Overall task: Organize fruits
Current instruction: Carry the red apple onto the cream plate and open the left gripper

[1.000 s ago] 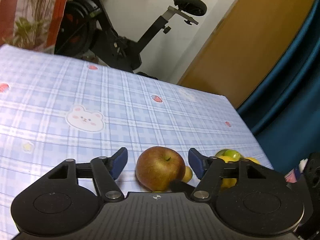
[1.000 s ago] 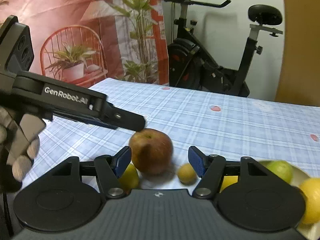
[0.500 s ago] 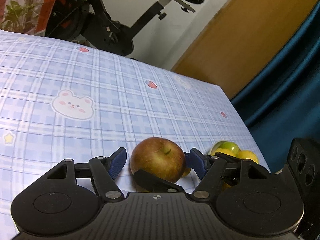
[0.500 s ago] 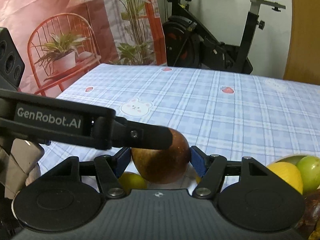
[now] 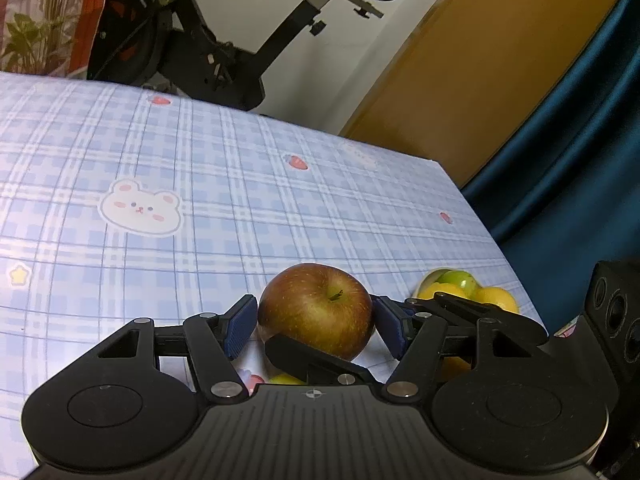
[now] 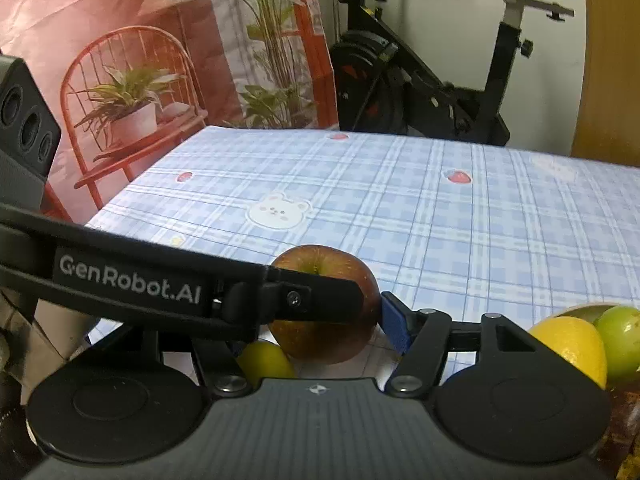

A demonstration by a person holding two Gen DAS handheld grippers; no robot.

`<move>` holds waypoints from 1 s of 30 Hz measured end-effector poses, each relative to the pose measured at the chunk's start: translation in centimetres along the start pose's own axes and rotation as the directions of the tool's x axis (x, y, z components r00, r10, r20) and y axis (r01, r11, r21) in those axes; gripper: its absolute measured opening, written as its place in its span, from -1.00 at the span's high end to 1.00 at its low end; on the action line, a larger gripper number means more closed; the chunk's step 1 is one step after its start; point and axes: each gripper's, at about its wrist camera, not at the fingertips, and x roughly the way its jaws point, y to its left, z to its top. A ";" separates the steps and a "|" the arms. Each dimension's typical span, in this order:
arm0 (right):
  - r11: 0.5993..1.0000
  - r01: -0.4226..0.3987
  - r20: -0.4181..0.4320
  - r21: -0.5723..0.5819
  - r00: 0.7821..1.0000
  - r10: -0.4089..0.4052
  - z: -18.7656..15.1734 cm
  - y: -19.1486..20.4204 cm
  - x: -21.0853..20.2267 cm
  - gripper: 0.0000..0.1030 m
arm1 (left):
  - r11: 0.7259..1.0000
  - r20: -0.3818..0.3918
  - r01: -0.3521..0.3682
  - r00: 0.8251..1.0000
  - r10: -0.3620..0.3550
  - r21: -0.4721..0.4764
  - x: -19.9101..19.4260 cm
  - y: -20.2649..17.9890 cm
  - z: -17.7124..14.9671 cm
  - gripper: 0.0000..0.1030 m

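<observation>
On the table (image 5: 248,184), under its blue plaid cloth, the left hand-held gripper (image 5: 316,324) has the red apple (image 5: 316,312) between its blue pads. Its jaws have just been closing. The pad at nine o'clock of the apple looks to be touching the skin or a hair off it, and the pad at three o'clock sits against the far side, so I judge the grip as closing in but cannot tell whether it is firm yet. The apple seems to rest on the cloth, at six o'clock in the left wrist view.

The right hand-held gripper (image 6: 320,320) frames the same apple from another side. Its blue pad at three o'clock of the fruit touches or nearly touches the skin; its other pad is hidden behind the left tool's finger, which crosses in front of the apple. I cannot tell whether it is clamped.

A small yellow fruit (image 6: 264,360) lies loose on the cloth at seven o'clock of the apple, just beside it. Farther right, at four o'clock in the right wrist view, a bowl (image 6: 576,312) already holds a lemon (image 6: 572,348) and a green fruit (image 6: 620,340), with something dark below them that is too cropped to name.

So part of the sorting looks done. The apple and the small yellow fruit are still outside the bowl.
</observation>
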 end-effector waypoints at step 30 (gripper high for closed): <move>0.989 0.082 0.225 0.123 0.968 -0.109 -5.3 -6.5 -15.5 -0.28 | 0.958 -0.062 0.085 0.996 -0.071 0.274 0.7 -17.6 -2.3 -0.31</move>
